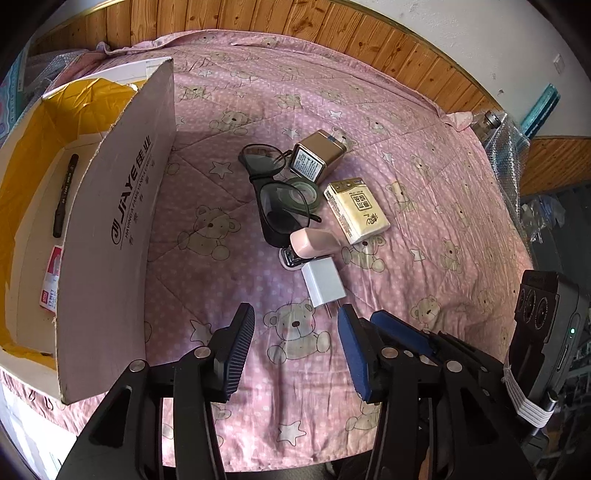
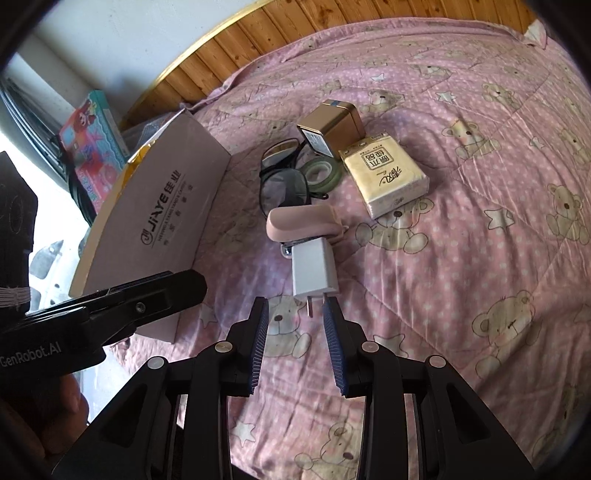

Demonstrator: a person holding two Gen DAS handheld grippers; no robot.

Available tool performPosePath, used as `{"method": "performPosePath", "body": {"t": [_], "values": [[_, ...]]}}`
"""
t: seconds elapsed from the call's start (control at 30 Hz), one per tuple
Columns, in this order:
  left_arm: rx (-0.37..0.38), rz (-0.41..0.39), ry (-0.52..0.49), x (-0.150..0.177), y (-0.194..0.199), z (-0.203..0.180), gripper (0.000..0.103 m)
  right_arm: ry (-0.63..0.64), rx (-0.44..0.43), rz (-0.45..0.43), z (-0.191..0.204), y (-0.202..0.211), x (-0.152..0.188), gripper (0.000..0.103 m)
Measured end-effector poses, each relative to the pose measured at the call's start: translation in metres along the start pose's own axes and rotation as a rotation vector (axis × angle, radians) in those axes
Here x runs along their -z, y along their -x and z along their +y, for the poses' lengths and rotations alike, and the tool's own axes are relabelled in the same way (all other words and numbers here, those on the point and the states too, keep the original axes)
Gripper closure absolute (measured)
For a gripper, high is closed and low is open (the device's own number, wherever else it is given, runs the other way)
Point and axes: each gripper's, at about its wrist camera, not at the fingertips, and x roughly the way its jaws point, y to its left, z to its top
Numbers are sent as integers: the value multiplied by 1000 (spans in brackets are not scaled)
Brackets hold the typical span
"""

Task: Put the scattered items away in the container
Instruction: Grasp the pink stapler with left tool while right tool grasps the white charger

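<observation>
A white charger plug (image 2: pixel 314 266) lies on the pink bear quilt, its prongs just between the tips of my open right gripper (image 2: pixel 295 306). Behind it are a pink stapler (image 2: pixel 303 221), black glasses (image 2: pixel 282 188), a green tape roll (image 2: pixel 321 171), a gold tin (image 2: pixel 332 125) and a tissue pack (image 2: pixel 388 177). The cardboard box (image 1: pixel 110 221) stands at the left and holds a black pen (image 1: pixel 62 195) and a card (image 1: pixel 50 280). My left gripper (image 1: pixel 295 317) hangs open over the quilt, short of the charger plug (image 1: pixel 323 282), with nothing between its fingers.
The box's tall flap (image 2: pixel 159 236) rises between the items and the box's inside. A wooden headboard (image 1: pixel 295 18) runs along the far side of the bed. Bubble wrap and clutter (image 1: pixel 506 147) sit off the bed's right corner.
</observation>
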Motion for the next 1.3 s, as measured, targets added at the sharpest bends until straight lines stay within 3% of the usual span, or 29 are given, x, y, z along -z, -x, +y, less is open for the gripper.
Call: {"method": "performPosePath", "body": {"t": [0.37,0.6,0.77,0.9,1.13,1.23,1.3], "values": [[30,40,8,-32,-43,5,54,73,50,27,-6,-48,-22,66],[42,77,2,-45,-75,0,54,63,71,19,-23,-36,-24,68],[100,111,12,-40,-93,-10,54,-5,117,8,-57,-15,-23,68],[218,152,-18,-34,-96,-27,54,-47,99,4,-70,-10,-22,68],[82,86,-71,-40,-93,-23,51,-31,100,-7,-70,-9,-21,66],[82,60,-122,-41,-100,-32,51,-27,99,-8,-70,-9,-20,67],[106,84,-127,-41,-107,-39,52,-28,111,-10,-71,-5,-20,67]]}}
